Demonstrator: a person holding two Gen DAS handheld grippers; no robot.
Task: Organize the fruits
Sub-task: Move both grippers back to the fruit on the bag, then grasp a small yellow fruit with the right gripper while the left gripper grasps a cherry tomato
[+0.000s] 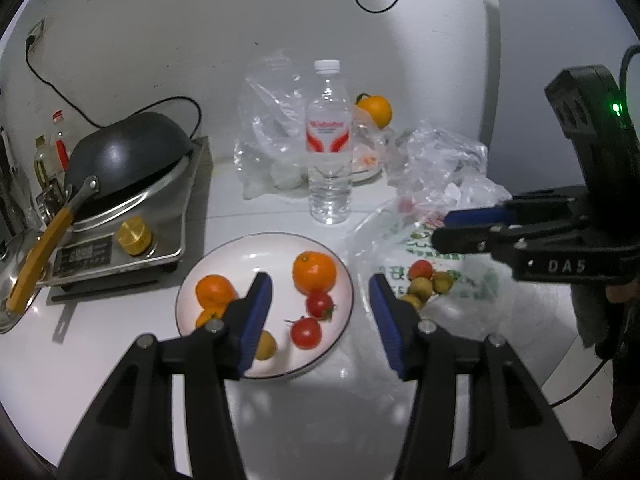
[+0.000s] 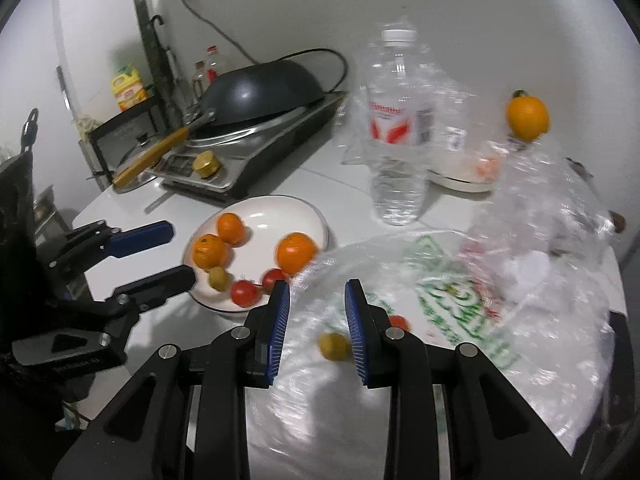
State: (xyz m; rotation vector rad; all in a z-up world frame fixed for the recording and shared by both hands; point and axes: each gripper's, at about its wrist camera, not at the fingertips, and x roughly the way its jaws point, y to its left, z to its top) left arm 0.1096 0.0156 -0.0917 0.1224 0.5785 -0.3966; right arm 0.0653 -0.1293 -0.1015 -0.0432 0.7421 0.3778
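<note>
The left gripper fingers stand spread and empty above the plate. The right gripper fingers, near-closed, hold nothing; 1 yellow-green fruit lies between them on the printed bag. Centre both pads on it before squeezing gently.

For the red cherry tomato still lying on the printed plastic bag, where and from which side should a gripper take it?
Grip the cherry tomato across its round middle, coming from above. Small yellowish fruits crowd its near side, and the printed plastic bag beneath is loose, so a low sideways approach would likely nudge them or snag film.
</note>
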